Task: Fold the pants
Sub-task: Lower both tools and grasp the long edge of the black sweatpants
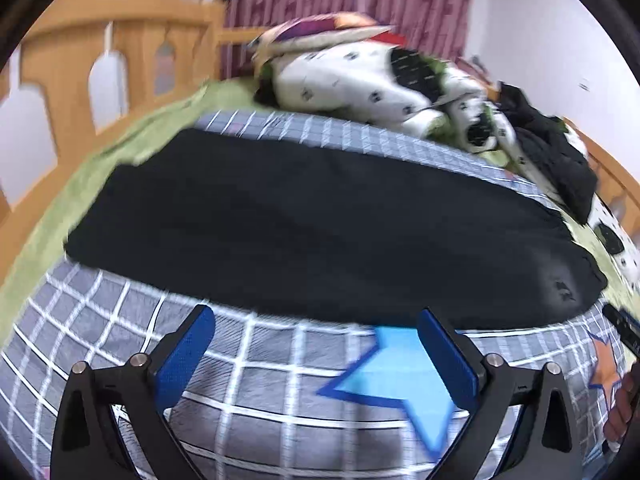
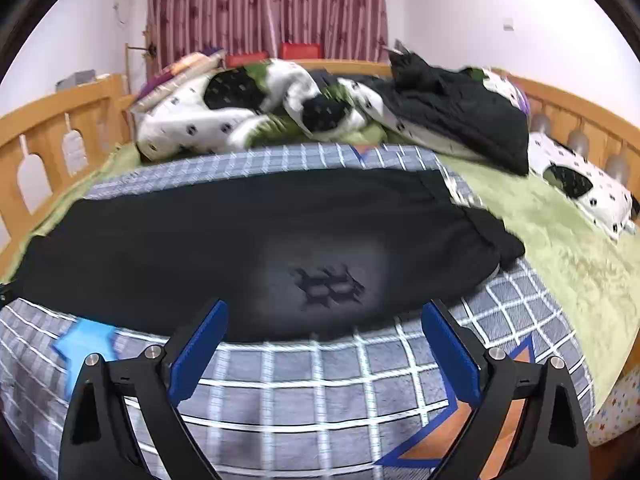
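Black pants (image 1: pixel 312 224) lie flat across a grey checked blanket (image 1: pixel 260 380), legs stacked into one long band. In the right wrist view the pants (image 2: pixel 248 240) show a small dark logo (image 2: pixel 330 284) near the waist end on the right. My left gripper (image 1: pixel 316 320) is open and empty, hovering over the blanket just short of the pants' near edge. My right gripper (image 2: pixel 324 312) is open and empty, its fingertips at the pants' near edge below the logo.
A white spotted duvet (image 2: pixel 224 120) and a black garment pile (image 2: pixel 460 112) lie at the far side of the bed. A wooden bed rail (image 1: pixel 80 76) runs on the left and another wooden rail (image 2: pixel 580 120) on the right. A green sheet (image 2: pixel 560 240) lies right of the blanket.
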The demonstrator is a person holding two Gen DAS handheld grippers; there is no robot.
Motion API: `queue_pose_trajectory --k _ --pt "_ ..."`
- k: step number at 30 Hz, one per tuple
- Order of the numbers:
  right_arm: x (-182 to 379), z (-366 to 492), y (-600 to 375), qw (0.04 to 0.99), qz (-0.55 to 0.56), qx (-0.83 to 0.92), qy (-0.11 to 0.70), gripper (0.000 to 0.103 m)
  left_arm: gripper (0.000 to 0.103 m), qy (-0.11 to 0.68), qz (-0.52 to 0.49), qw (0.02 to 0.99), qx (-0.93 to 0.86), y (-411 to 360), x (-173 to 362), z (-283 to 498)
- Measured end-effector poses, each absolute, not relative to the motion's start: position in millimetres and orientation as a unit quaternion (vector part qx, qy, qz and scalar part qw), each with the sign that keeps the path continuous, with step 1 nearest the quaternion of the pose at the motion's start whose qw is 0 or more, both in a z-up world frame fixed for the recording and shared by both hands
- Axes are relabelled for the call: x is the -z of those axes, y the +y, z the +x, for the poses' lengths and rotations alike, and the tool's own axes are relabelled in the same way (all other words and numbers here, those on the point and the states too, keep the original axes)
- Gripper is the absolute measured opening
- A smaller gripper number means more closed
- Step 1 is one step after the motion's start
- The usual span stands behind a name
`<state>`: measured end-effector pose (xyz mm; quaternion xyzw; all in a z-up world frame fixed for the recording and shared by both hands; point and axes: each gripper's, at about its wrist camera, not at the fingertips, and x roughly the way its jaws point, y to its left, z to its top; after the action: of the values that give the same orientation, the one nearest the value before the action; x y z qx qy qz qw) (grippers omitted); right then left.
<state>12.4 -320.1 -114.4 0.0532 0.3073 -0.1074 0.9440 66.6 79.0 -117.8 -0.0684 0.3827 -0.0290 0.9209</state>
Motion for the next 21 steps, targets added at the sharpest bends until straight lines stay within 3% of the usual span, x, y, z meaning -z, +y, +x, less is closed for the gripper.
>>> queue_pose_trajectory --k 5,10,15,16,18,19,20,21 --pt "158.8 34.2 -356.0 0.921 0.113 0.1 0.361 0.077 0.099 0.414 -0.141 0.899 0.003 118.7 150.2 82.7" --pt "182.7 54.6 -379.7 0.907 0.174 0.091 0.372 0.073 0.096 0.418 -0.234 0.877 -0.01 153.3 180.6 93.3" --pt "199.1 78.0 -393.4 0.89 0.203 0.12 0.391 0.062 0.092 0.41 -0.218 0.885 -0.026 152.1 184.4 109.4" --pt "198.4 81.7 -393.9 0.891 0.202 0.122 0.389 0.058 0.088 0.41 -0.215 0.886 -0.03 151.5 184.2 114.5" --pt "196.8 91.9 -396.0 0.889 0.2 0.127 0.392 0.052 0.061 0.413 -0.217 0.883 -0.051 153.7 184.1 127.8" --pt "196.3 98.1 -397.8 0.887 0.203 0.129 0.394 0.047 0.053 0.413 -0.221 0.882 -0.057 156.1 183.0 134.0" --pt "196.1 102.4 -399.2 0.886 0.206 0.13 0.395 0.042 0.038 0.415 -0.221 0.88 -0.067 158.3 182.4 139.5" --pt "195.9 110.0 -401.6 0.884 0.205 0.13 0.4 0.029 0.02 0.419 -0.216 0.879 -0.077 160.1 182.1 144.5"
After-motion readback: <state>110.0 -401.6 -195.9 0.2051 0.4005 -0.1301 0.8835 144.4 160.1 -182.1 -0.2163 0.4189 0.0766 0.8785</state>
